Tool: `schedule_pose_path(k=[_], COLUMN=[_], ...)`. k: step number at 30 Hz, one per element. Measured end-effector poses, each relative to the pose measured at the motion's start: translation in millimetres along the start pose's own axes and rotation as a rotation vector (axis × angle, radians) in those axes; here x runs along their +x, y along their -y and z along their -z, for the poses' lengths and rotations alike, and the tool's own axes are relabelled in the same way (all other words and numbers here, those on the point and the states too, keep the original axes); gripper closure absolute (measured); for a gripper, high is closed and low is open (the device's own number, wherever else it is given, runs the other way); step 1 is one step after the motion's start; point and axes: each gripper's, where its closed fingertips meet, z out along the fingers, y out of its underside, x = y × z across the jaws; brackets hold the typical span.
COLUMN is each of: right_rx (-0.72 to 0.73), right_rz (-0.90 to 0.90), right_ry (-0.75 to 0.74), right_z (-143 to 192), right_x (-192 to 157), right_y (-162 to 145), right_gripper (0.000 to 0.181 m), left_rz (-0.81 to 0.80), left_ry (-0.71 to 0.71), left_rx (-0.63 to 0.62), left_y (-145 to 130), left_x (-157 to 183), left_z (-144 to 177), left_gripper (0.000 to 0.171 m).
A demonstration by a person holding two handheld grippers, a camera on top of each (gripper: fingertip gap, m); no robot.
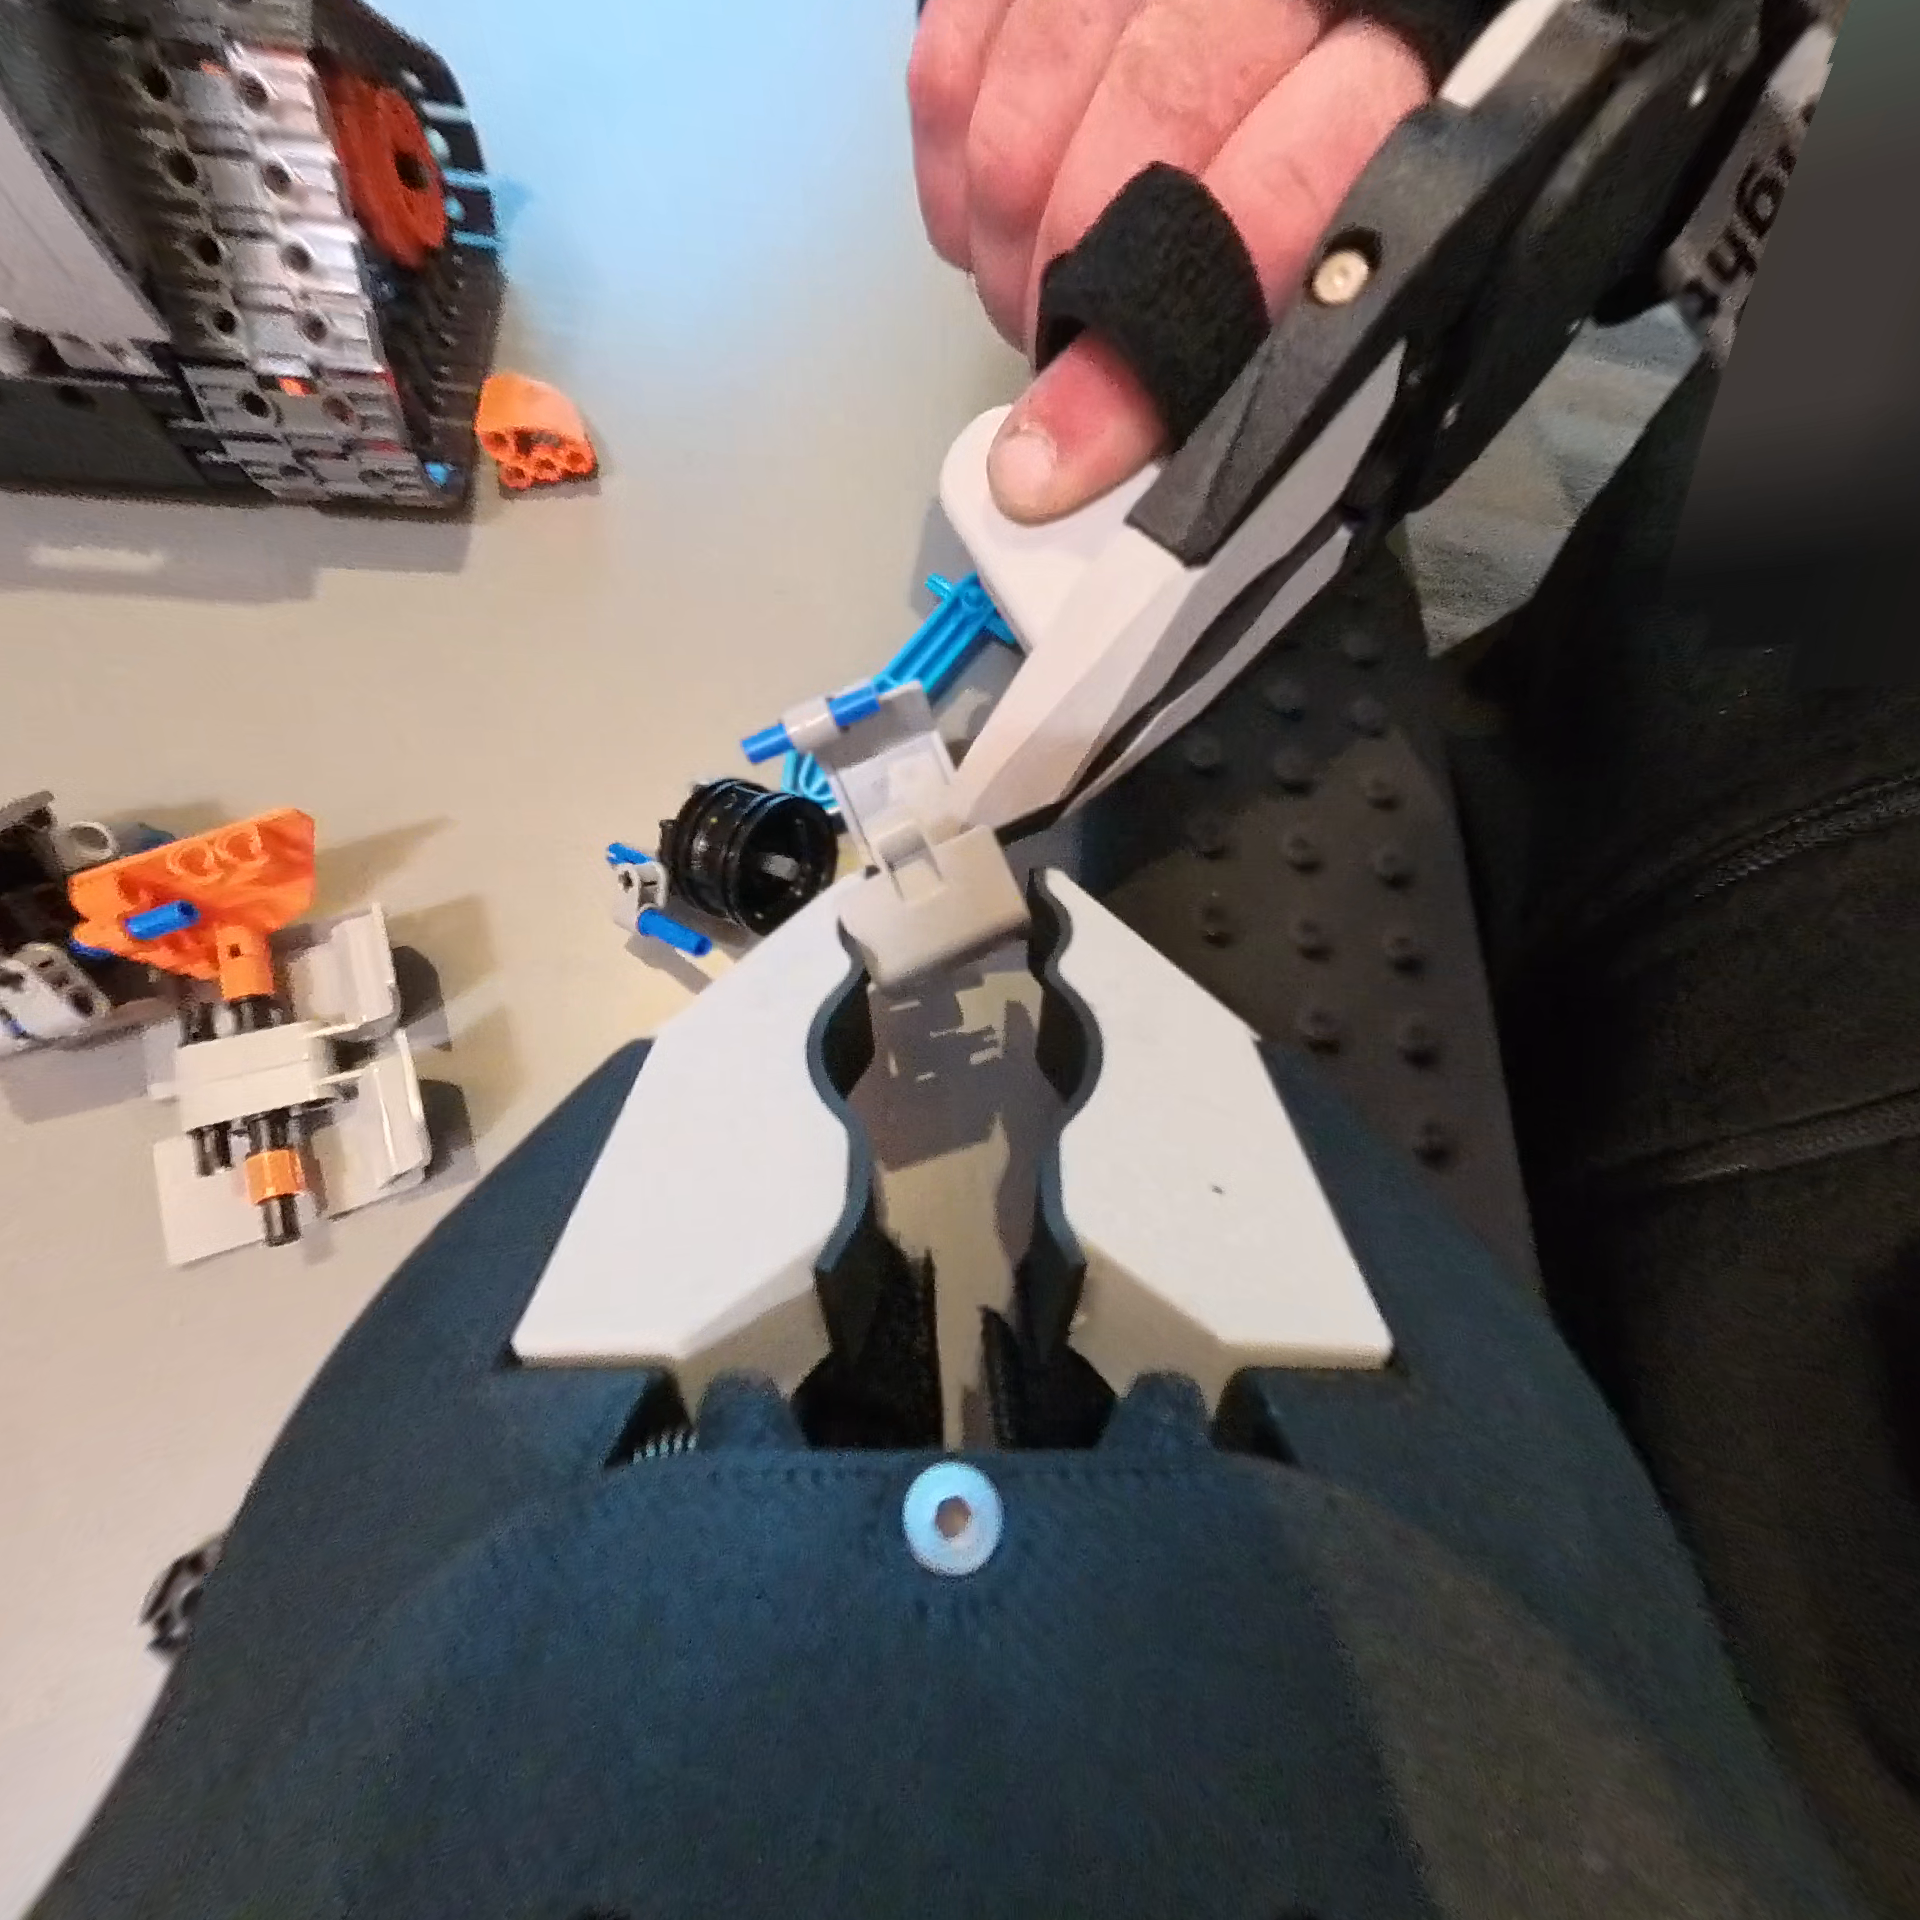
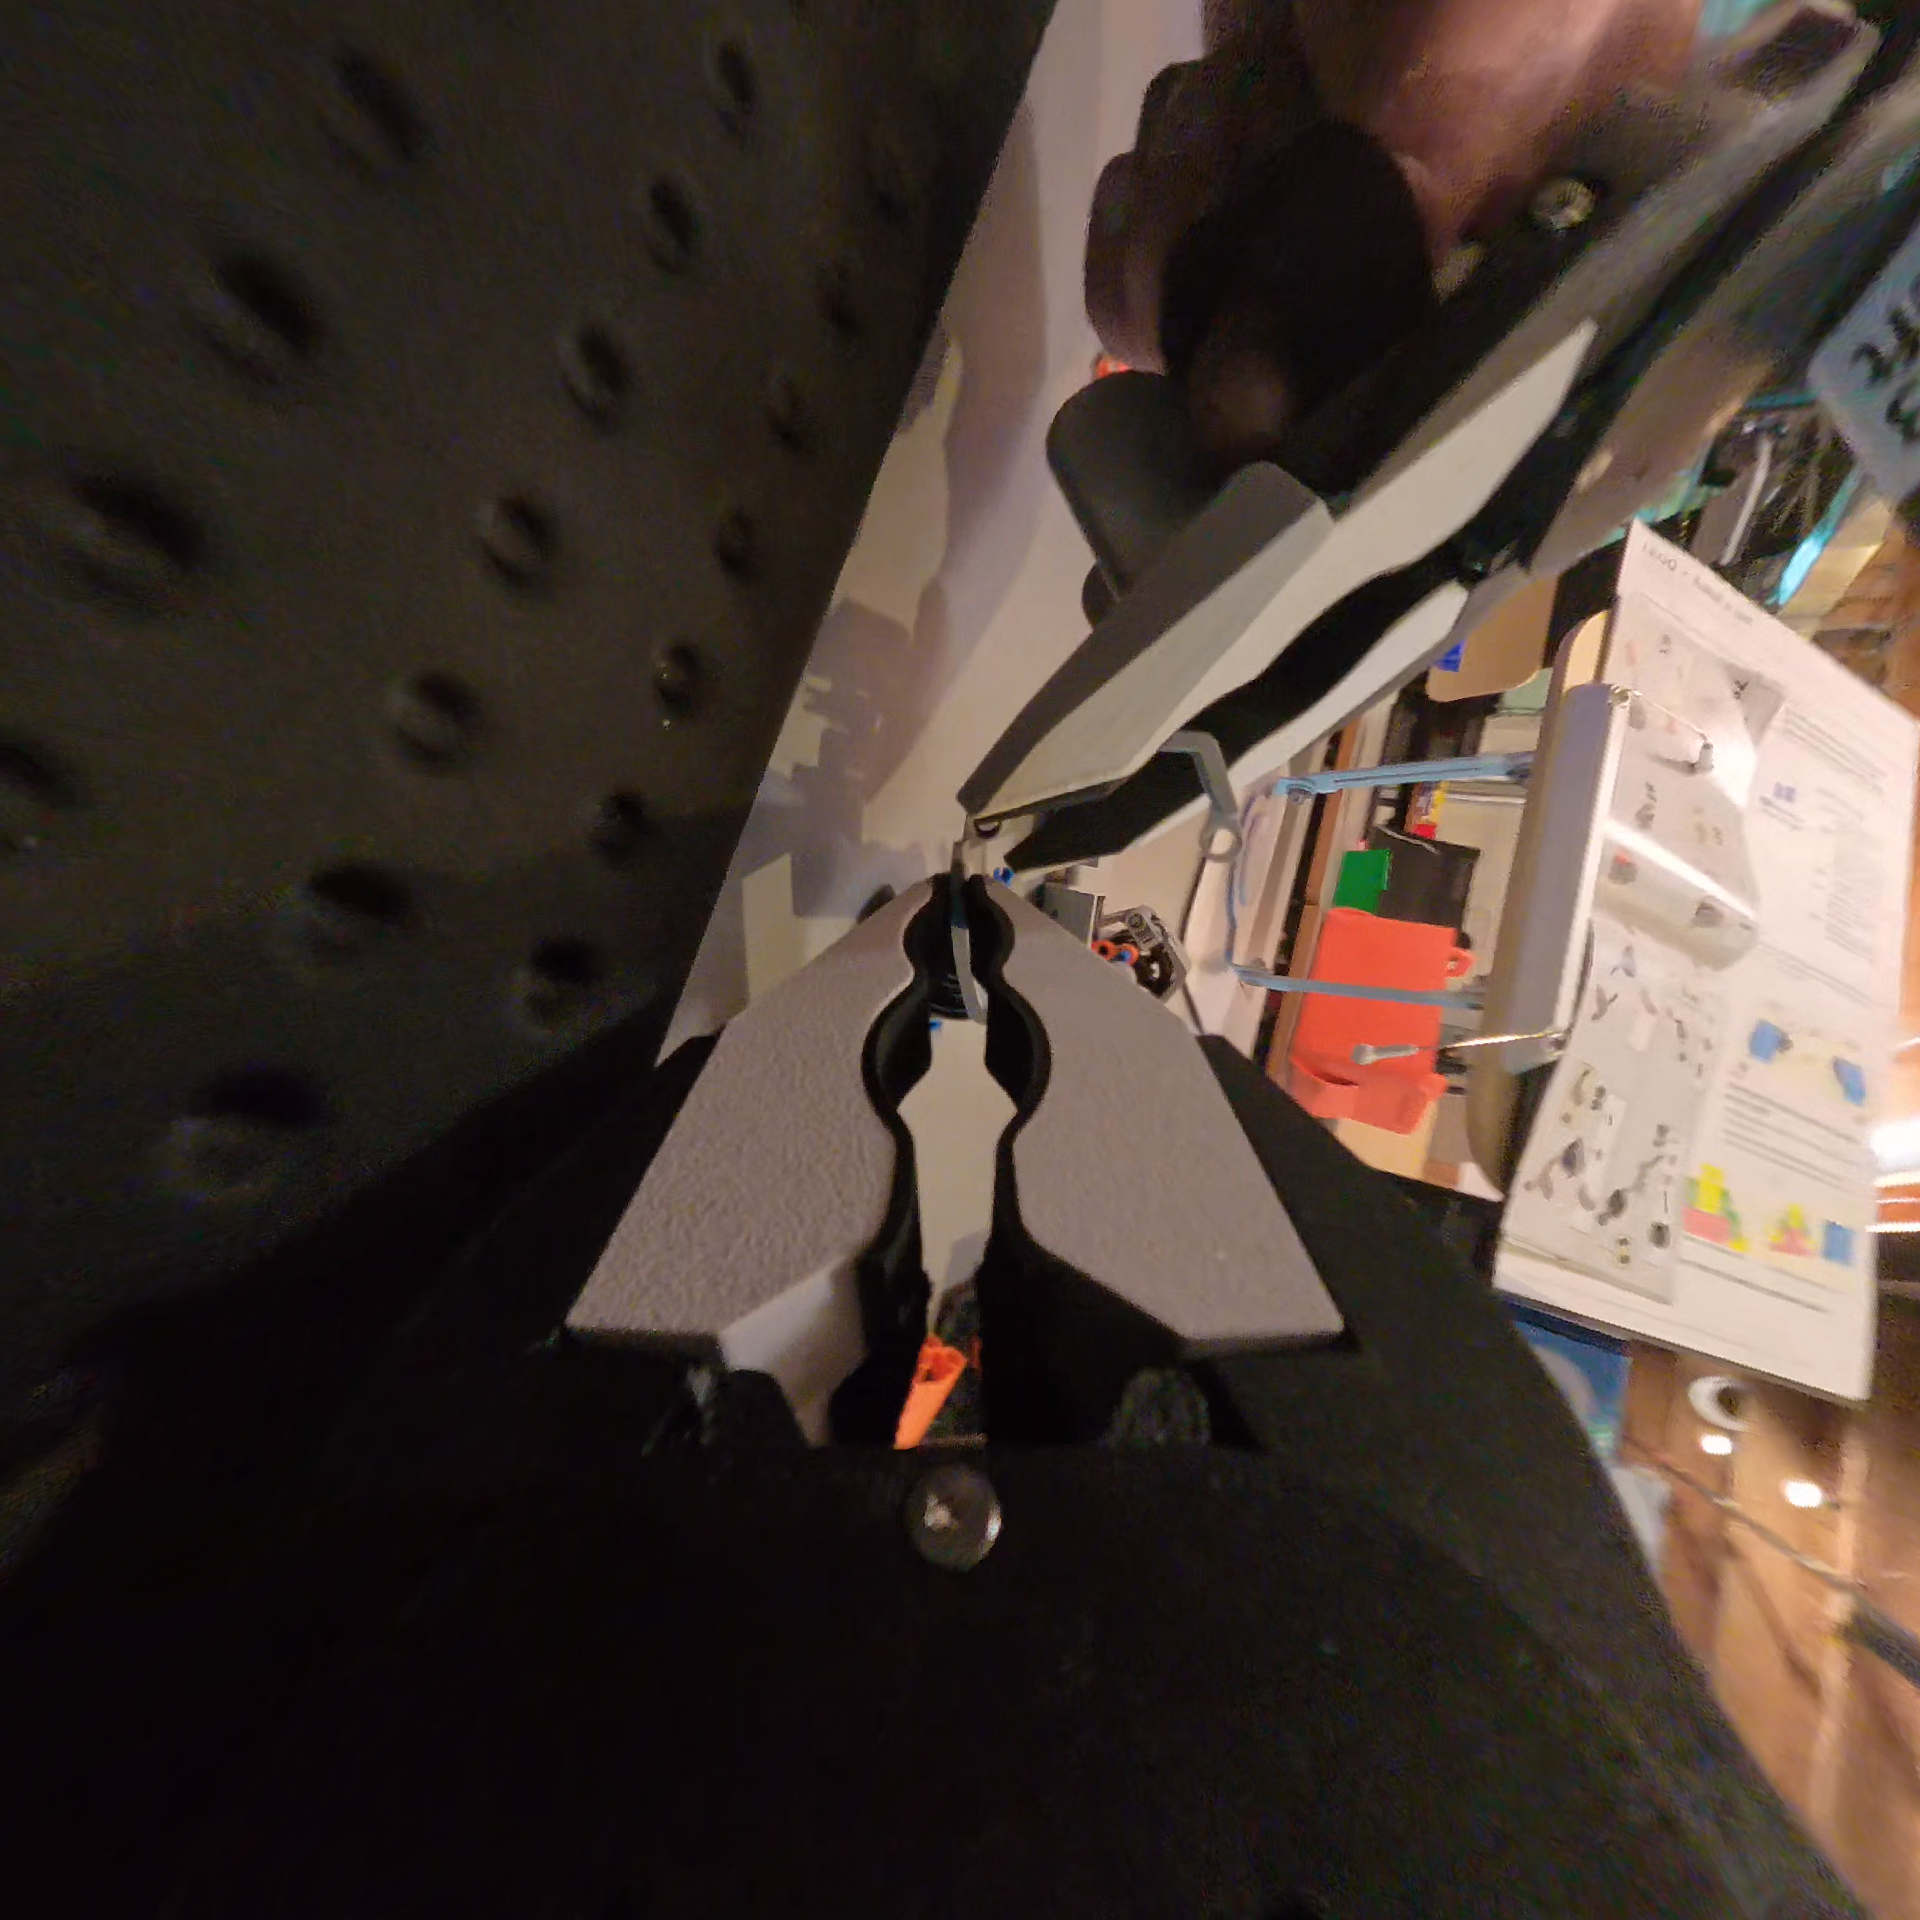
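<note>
- Left gripper [image 1: 935, 914]: fingers clamped on the lower end of a grey panel piece [image 1: 902, 790], which is held up off the surface [image 1: 644, 582].
- Right gripper [image 2: 961, 899]: fingers drawn almost together, with a thin grey strip pinched edge-on between the tips. This is judged to be the same grey panel piece, gripped at its other end.
- In the left wrist view, the right gripper is seen coming in from the upper right, carried by a hand [image 1: 1091, 208]. Its tips meet the panel just above the left fingers.
- Blue pins [image 1: 847, 707] are already seated in a grey connector at the panel's far end.
- Lying just beyond the held piece: a black wheel hub [image 1: 748, 852] and a light blue frame part [image 1: 935, 644].
- Loose on the surface to the left: a small orange-and-grey sub-assembly [image 1: 260, 1018] and an orange connector [image 1: 535, 431].
- A large partly built model [image 1: 239, 249] stands in the far left corner.
- A black studded mat [image 1: 1299, 831] lies to the right.
- An open instruction booklet [image 2: 1714, 935] is propped on a stand.
</note>
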Motion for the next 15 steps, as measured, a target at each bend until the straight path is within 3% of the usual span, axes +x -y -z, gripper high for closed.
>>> schedule_pose_path(k=[3, 6, 10, 15], right_rx=[0.132, 0.245, 0.370, 0.431], right_rz=[-0.195, -0.485, -0.840, -0.905], right_ry=[0.013, 0.003, 0.164, 0.296], right_z=[13.2, 27.2, 25.6, 23.1], right_x=[15.2, 44.9, 51.1, 40.7], right_y=[7.9, -0.3, -9.1, -5.8], right_gripper=[0.175, 0.166, 0.145, 0.165], left_rz=[-0.059, -0.216, -0.372, -0.445], left_ry=[0.110, 0.181, 0.232, 0.215], left_rx=[0.024, 0.079, 0.070, 0.055], left_y=[-0.3, 9.3, 13.8, 9.8], left_x=[-11.5, -10.5, -3.0, 4.5], left_z=[3.7, 12.4, 10.1, 4.6], left_gripper=[0.149, 0.150, 0.150, 0.151])
